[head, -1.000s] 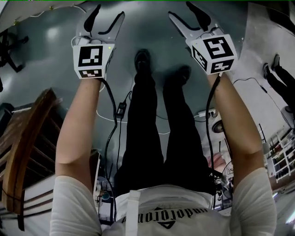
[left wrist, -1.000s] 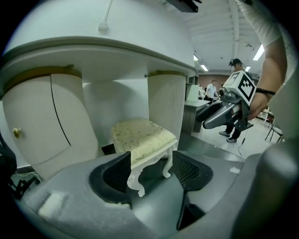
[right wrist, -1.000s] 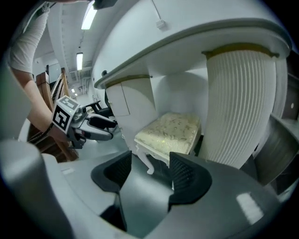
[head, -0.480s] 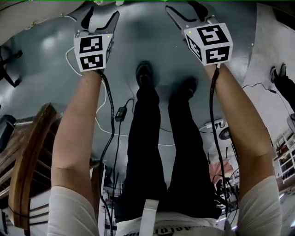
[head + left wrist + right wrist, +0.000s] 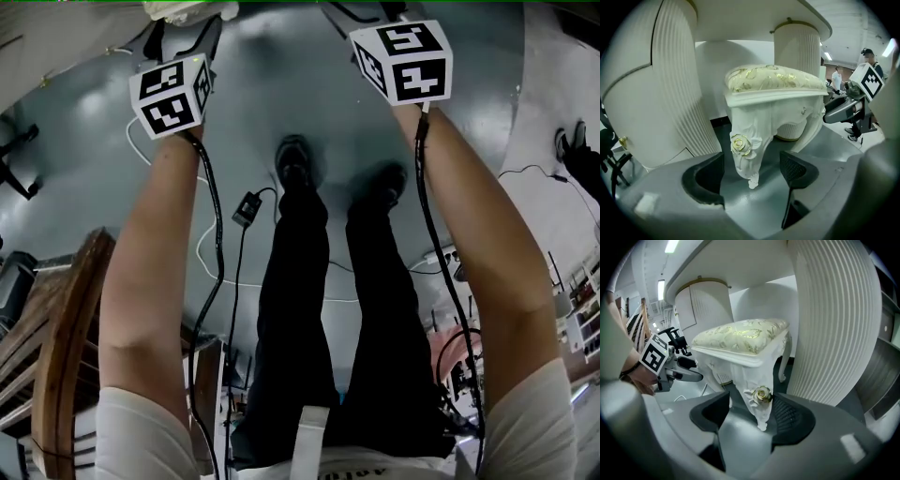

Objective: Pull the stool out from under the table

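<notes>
1. Reaching: my left tongs (image 5: 752, 174) and right tongs (image 5: 751, 416) have just been opening and stand wide apart, pressing nothing. A carved leg (image 5: 744, 152) lines up ahead of each.
2. The stool (image 5: 773, 86) stands under the table (image 5: 677, 84), at 12 o'clock.
3. Next, I judge: advance, clamp the legs, draw toward 6 o'clock.

No words, numbers or brand names are legible anywhere. The only markings are bold black-and-white square code patterns on the faces of the cube (image 5: 171, 94) on the left tongs (image 5: 753, 177) and of the cube (image 5: 405, 64) on the right tongs (image 5: 752, 420). They are blocky shapes, not letters or digits. Each cube's pattern also shows in the other gripper's view. At the bottom edge of the head view, a strip of print (image 5: 370, 473) on the person's shirt is upside down and cut off, so it is unreadable.
</notes>
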The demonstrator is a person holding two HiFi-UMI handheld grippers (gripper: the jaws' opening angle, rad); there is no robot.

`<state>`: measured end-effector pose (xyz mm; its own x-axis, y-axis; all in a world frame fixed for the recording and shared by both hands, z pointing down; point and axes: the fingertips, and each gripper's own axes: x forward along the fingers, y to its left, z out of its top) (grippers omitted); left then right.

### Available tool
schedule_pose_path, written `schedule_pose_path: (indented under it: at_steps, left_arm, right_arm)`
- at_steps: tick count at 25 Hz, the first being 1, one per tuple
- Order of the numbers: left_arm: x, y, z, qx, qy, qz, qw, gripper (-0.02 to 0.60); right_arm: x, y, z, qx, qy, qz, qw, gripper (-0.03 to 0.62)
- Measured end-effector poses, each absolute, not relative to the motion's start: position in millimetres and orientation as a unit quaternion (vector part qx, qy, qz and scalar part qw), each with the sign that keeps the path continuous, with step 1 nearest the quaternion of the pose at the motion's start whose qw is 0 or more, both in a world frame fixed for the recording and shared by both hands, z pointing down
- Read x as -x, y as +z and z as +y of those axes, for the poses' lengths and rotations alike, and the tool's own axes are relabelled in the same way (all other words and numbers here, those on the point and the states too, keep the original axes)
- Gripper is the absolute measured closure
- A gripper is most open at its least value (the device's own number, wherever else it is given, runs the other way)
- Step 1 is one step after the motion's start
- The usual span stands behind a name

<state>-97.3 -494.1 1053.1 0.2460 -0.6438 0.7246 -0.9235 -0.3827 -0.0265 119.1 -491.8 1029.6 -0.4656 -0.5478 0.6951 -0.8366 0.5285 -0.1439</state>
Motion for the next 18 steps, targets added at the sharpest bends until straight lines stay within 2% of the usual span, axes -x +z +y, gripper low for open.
schedule_pose_path:
  at_steps: [6,8,9,13,18]
  left_arm:
    - [109.6,1051.6,-513.3,-0.763,0.328,-0.516,0.212,0.201]
    - [101.3,1052.7,-518.6,-0.772,0.321,-0.504,0.215,0.201]
    - [95.8,1052.9,-521.5,-0.776,0.318,-0.5,0.215,0.202]
    - [78.5,1053.8,-527.0,-0.773,0.312,-0.511,0.209,0.268]
    - [79.1,1061.2,-520.8,-0.764,0.319,-0.522,0.208,0.275]
  right_arm:
    - [-107.8,1037.3,-497.0,-0.442,0.254,-0.808,0.295,0.307]
    - [-111.0,1037.3,-500.7,-0.446,0.256,-0.807,0.289,0.344]
    - [-113.6,1037.3,-502.4,-0.445,0.254,-0.808,0.29,0.342]
    - [-126.9,1040.5,-503.5,-0.448,0.239,-0.809,0.297,0.353]
    - [-130.2,1045.6,-500.0,-0.45,0.238,-0.804,0.307,0.359]
